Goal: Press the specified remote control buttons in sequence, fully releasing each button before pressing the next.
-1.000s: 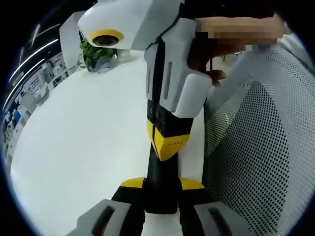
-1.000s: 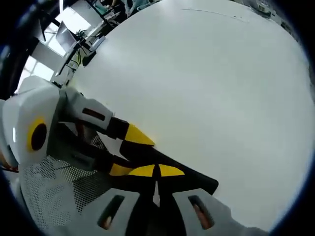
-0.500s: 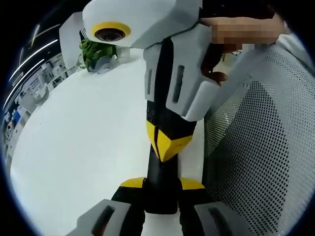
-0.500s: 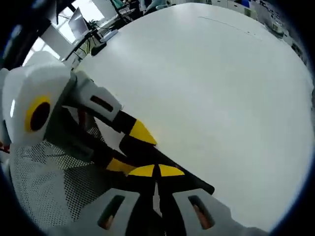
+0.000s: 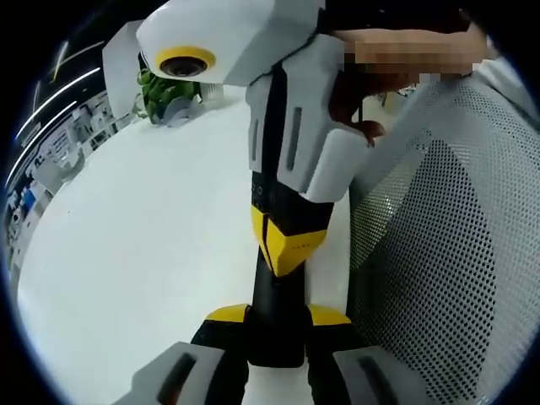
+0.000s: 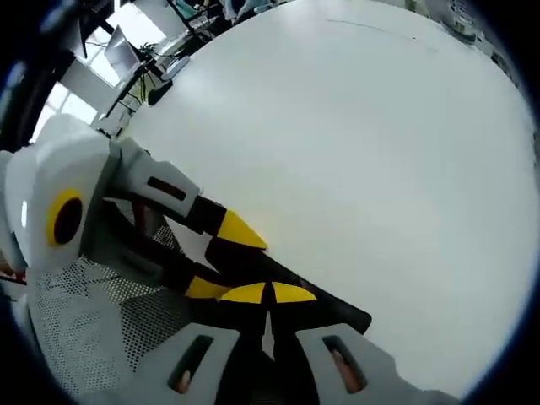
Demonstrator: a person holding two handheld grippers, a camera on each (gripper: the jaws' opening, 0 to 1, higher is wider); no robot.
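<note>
Barely: my right jaws (image 5: 285,251), pressed together, have rocked back, tips still on the remote (image 5: 277,337) my left jaws (image 5: 276,314) pinch; press seems unreleased

You have one black remote (image 5: 276,329), one white counter (image 5: 143,253), one potted plant (image 5: 164,89) at the counter's far edge, one mesh chair back (image 5: 439,245) beside the counter, and two tools: left (image 5: 277,314), right (image 6: 268,293).

White table (image 5: 143,245); a green plant (image 5: 164,89), perhaps potted, stands on it.
</note>
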